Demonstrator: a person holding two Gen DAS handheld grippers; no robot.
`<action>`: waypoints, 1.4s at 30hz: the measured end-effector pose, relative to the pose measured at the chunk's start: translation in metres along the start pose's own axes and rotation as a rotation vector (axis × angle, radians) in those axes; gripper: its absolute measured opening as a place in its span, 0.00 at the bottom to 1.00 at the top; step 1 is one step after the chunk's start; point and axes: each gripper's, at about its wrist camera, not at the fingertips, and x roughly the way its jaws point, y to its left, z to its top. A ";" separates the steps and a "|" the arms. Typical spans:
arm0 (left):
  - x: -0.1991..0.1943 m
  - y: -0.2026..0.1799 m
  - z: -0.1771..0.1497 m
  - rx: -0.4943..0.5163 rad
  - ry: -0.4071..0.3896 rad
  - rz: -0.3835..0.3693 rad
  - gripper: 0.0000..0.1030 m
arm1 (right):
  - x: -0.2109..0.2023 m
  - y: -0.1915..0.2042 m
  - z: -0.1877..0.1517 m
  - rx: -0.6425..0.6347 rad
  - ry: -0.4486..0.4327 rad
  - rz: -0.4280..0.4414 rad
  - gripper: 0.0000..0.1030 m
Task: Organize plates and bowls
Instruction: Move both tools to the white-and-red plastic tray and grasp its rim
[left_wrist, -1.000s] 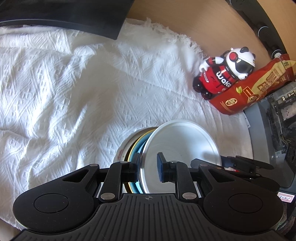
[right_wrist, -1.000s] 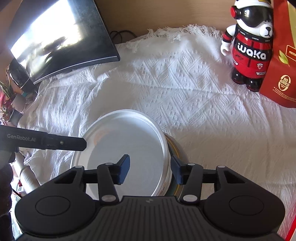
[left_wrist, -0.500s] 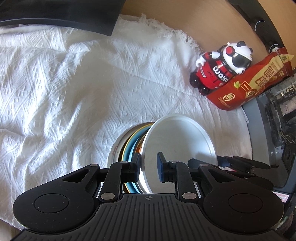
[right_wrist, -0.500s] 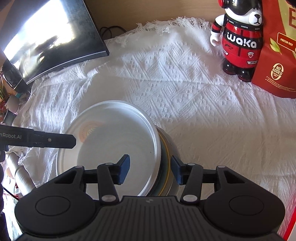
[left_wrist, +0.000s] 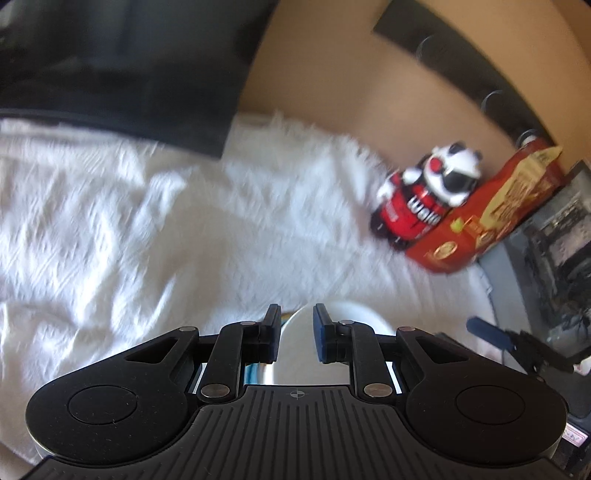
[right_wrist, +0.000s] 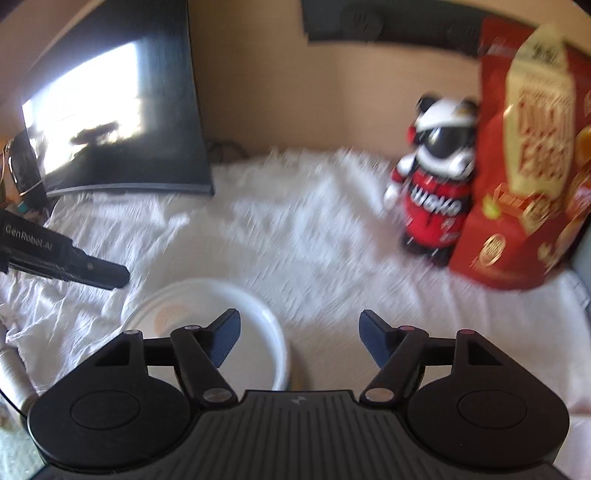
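Observation:
A white plate (left_wrist: 295, 350) tops a stack of dishes, whose blue and yellow rims (left_wrist: 255, 369) peek out beneath it on the white cloth. My left gripper (left_wrist: 295, 314) is shut on the plate's near rim, which fills the narrow gap between the pads. In the right wrist view the same plate (right_wrist: 255, 332) lies low and left, with a yellowish rim (right_wrist: 295, 376) under it. My right gripper (right_wrist: 299, 321) is opening; the plate's right edge sits between its wide jaws, untouched. The left gripper (right_wrist: 118, 275) reaches in from the left. Both views are blurred.
A dark monitor (right_wrist: 110, 129) stands at the back left. A red and white panda toy (right_wrist: 436, 192) and a red snack bag (right_wrist: 524, 166) stand at the back right. The crumpled white cloth (left_wrist: 147, 240) covers the table, and a grey case (left_wrist: 554, 258) sits beyond its right edge.
The right gripper's jaws have spread wide and come off the plate and stack. Both grippers have risen and tilted up, so the dishes sit lower in both views.

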 end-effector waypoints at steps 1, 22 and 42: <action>0.000 -0.008 0.001 0.012 -0.012 -0.012 0.20 | -0.006 -0.006 0.001 0.006 -0.018 -0.007 0.72; 0.173 -0.281 -0.126 0.419 0.405 -0.290 0.20 | -0.106 -0.213 -0.132 0.323 0.065 -0.464 0.82; 0.264 -0.323 -0.184 0.402 0.534 -0.200 0.20 | -0.080 -0.291 -0.202 0.544 0.196 -0.314 0.26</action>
